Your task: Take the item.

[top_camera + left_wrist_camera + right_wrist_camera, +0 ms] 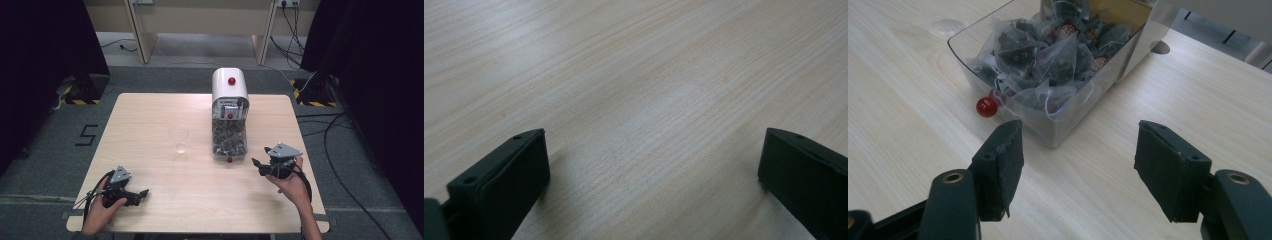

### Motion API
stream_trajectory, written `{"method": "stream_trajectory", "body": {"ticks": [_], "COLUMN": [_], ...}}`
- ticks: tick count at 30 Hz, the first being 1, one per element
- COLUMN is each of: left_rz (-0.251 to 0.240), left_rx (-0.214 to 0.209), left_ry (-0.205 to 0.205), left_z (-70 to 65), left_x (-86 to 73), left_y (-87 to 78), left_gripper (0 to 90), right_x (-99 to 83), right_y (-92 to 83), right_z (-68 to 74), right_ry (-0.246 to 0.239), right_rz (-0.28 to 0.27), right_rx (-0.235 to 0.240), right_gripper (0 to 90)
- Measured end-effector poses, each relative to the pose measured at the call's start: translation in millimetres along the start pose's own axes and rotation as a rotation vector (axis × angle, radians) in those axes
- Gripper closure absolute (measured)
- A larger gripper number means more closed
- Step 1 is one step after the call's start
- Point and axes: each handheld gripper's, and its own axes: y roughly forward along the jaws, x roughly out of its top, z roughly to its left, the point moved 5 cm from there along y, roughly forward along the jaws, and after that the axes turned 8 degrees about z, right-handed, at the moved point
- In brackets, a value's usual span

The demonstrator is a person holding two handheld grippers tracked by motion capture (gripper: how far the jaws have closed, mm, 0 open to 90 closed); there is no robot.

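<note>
We find a pale wood-grain table (150, 120) on grey carpet, with black curtains at both sides and cables on the floor to the right. At the near left corner, the left gripper (142, 192) lies low over bare wood, jaws spread wide and holding nothing. A clear glass (180, 141) stands mid-table. Just right of it is the tea bag dispenser (230, 112): its long axis runs front to back, white domed end away, and its open clear drawer (1048, 75) of pyramid tea bags (1023, 45) faces us. The right gripper (260, 157), just beside the drawer, points left toward it, jaws apart and empty.
</note>
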Motion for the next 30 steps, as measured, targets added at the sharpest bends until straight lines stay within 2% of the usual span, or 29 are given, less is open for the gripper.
{"method": "stream_trajectory", "body": {"ticks": [2,13,30], "left_rz": [0.001,0.001,0.001], "left_rx": [0.000,0.000,0.000], "left_ry": [0.001,0.001,0.001], "left_z": [0.1,0.1,0.1], "left_x": [-0.1,0.0,-0.1], "left_y": [0.0,0.0,0.0], "left_gripper": [0.0,0.0,0.0], "right_x": [2.1,25.2,43.1], "right_y": [-0.2,9.9,23.0], "right_z": [0.4,20.8,38.2], "right_ry": [-0.003,-0.040,-0.081], "right_rz": [-0.006,-0.026,-0.034], "right_rx": [-0.005,0.045,0.079], "right_gripper": [37.2,39.5,39.9]}}
